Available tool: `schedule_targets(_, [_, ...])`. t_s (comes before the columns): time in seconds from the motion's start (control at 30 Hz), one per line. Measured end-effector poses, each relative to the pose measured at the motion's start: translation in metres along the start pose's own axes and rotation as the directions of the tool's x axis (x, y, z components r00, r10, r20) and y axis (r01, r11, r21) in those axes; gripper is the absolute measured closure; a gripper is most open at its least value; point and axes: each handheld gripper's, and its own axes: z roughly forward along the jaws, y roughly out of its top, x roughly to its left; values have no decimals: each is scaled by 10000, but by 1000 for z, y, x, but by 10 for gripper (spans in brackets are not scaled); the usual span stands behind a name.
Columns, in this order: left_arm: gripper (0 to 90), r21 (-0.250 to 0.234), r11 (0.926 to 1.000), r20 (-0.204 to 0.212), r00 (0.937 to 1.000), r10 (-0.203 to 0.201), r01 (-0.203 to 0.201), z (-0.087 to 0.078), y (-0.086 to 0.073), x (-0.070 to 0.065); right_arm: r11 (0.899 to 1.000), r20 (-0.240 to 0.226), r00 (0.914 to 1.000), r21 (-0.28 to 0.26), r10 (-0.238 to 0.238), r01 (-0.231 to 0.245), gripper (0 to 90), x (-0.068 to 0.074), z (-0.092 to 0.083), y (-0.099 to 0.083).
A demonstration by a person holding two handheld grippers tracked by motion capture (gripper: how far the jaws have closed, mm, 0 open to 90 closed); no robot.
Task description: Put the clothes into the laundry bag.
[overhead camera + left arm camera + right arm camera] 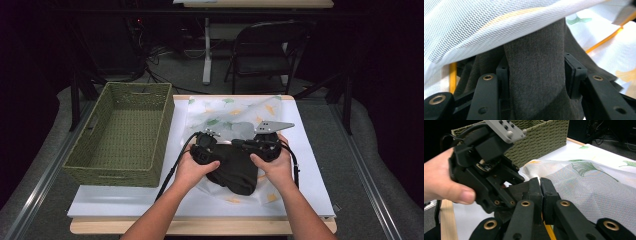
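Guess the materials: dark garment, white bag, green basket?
Dark garment: looks like woven cloth, matte charcoal, with a fine twill-like grain; the fibre can't be told. White bag: sheer mesh fabric, probably synthetic, with a zigzag knit, printed leaves and orange trim. Green basket: tightly woven cord or paper rope, matte olive, its braided texture showing on the walls and rim.

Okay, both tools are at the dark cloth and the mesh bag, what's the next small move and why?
Probably push the dark cloth deeper into the mesh bag with the left tool, since its jaws flank the fold loosely while the right tool pinches the bag's edge.
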Motion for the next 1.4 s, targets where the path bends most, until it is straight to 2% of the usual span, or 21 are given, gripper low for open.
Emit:
schedule_targets(0.17, [410,128,9997,-55,9998,209,-208,-8,-3,-7,10000,2,10000,0,29,-29,884,0,0,0])
schedule_targets(0.3, [388,195,9986,-241,9985,489,-485,-14,-8,-10,10000,6,10000,3,26,-26,884,0,0,0])
schedule_targets(0.43, [373,489,9967,-391,9970,662,-642,-12,-16,-8,10000,17,10000,13,16,-16,884,1,0,0])
schedule_targets(0.63, [354,493,9981,-116,9992,388,-382,-8,-26,-3,10000,-4,10000,46,-33,33,883,1,2,-1])
schedule_targets(0.9, [345,538,9978,-98,9992,389,-383,-5,-29,-2,10000,10,10000,36,-35,35,884,1,2,-1])
schedule_targets(0.93, [345,764,9967,31,9996,278,-280,5,-33,0,10000,10,10000,36,-35,35,884,1,2,-1])
schedule_targets(1.0, [361,764,9967,31,9996,278,-280,5,-33,0,10000,6,10000,38,-38,38,883,1,1,-1])
schedule_targets(1.07, [432,947,9949,34,9994,351,-353,10,-33,0,10000,13,10000,50,-11,11,883,2,1,-1])
schedule_targets(1.13, [444,1006,9941,39,9991,412,-414,11,-33,1,10000,12,10000,47,-33,33,883,1,1,-1])
schedule_targets(1.17, [478,1006,9946,71,9996,263,-269,12,-34,0,10000,21,10000,49,-28,27,883,2,1,-1])
schedule_targets(1.4, [599,999,9950,456,9990,-1,-45,14,-35,3,10000,23,10000,78,-42,42,883,2,1,-1])
